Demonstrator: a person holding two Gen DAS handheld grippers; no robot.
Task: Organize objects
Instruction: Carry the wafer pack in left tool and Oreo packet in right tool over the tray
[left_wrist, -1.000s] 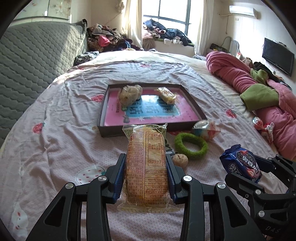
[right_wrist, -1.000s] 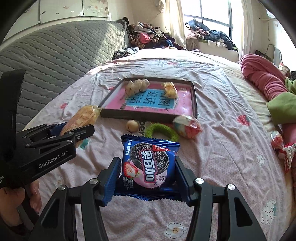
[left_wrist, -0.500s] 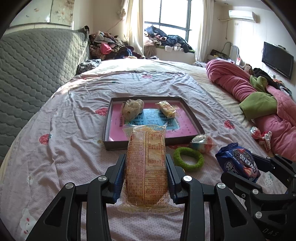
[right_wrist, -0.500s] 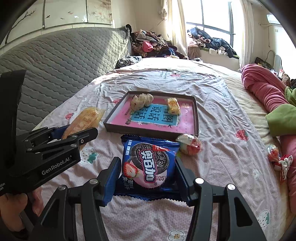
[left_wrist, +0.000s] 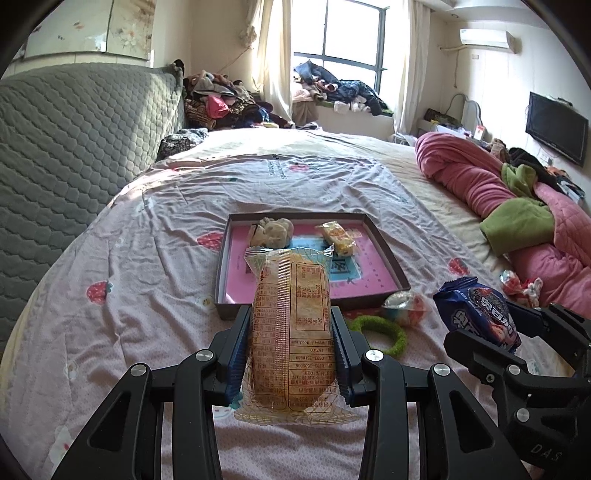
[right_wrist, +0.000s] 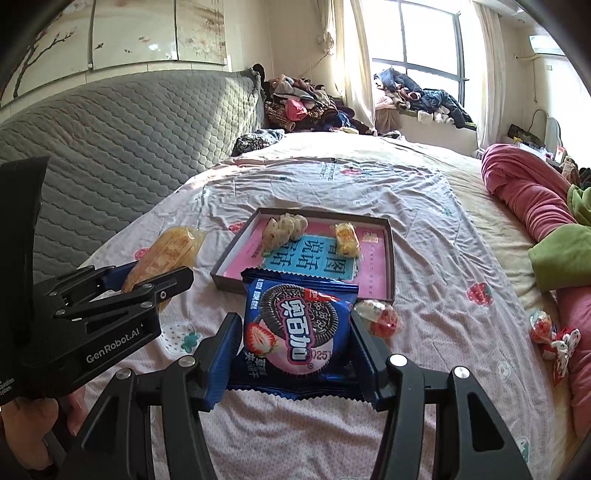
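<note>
My left gripper (left_wrist: 290, 347) is shut on a long clear-wrapped bread packet (left_wrist: 291, 332), held above the bed in front of the shallow pink-lined box (left_wrist: 221, 291). My right gripper (right_wrist: 295, 350) is shut on a blue Oreo packet (right_wrist: 297, 328), also held above the bed short of the box (right_wrist: 389, 254). The box holds a wrapped pale pastry (left_wrist: 271, 230) and a small yellow snack (left_wrist: 338, 238). The left gripper with its bread (right_wrist: 166, 254) shows at the left of the right wrist view. The Oreo packet (left_wrist: 478, 312) shows at the right of the left wrist view.
A green ring (left_wrist: 380, 332) and a round wrapped sweet (left_wrist: 406, 304) lie on the pink sheet just before the box. A pink and green quilt (left_wrist: 517, 206) is bunched along the right. A grey headboard (left_wrist: 74, 147) stands left. Small red wrapped sweets (right_wrist: 550, 332) lie right.
Both grippers have risen and drawn back from the box with their packets still held. The box and loose items now look farther away.
</note>
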